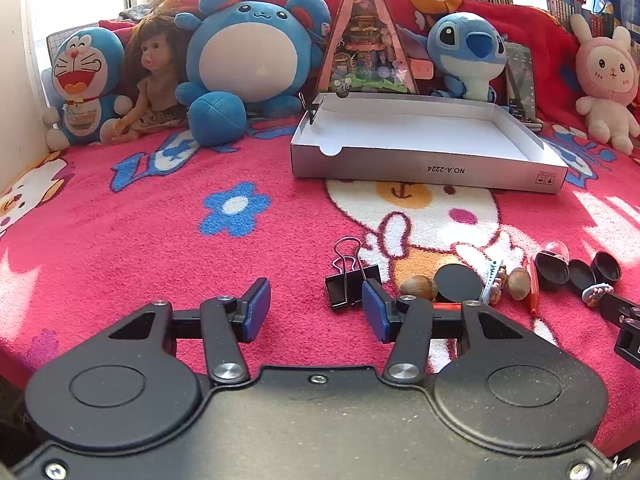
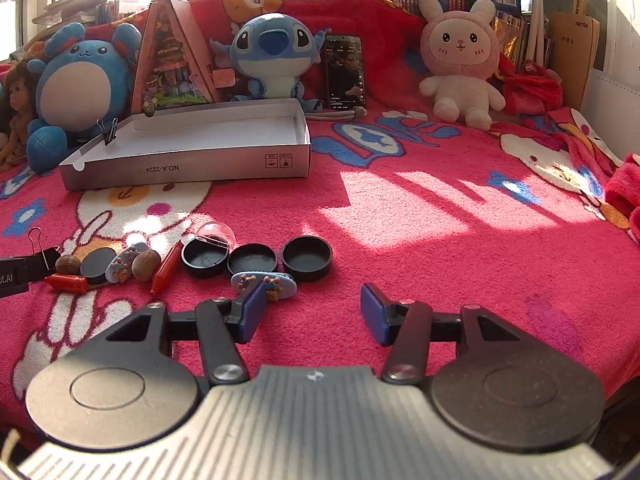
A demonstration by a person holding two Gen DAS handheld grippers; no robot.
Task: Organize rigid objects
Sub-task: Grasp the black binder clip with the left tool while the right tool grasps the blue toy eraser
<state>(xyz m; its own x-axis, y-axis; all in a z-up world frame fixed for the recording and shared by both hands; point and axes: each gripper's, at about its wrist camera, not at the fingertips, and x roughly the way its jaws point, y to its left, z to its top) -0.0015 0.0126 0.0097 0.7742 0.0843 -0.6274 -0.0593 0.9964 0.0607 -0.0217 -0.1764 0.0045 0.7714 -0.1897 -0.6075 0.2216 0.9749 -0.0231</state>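
Left gripper [image 1: 316,308], jaws apart over bare red blanket [image 1: 140,220], nothing between them; its right pad sits just in front of a black binder clip [image 1: 350,286]. Right gripper [image 2: 314,310], jaws likewise apart and empty; its left pad overlaps a small decorated hair clip [image 2: 266,282]. Beyond lies a loose row of walnuts [image 2: 146,265], red caps [image 2: 66,282] and black lids [image 2: 307,258]. Farther back stands an open white box [image 2: 192,160], a second clip on its rim; plush toys [image 2: 276,56] line the rear.
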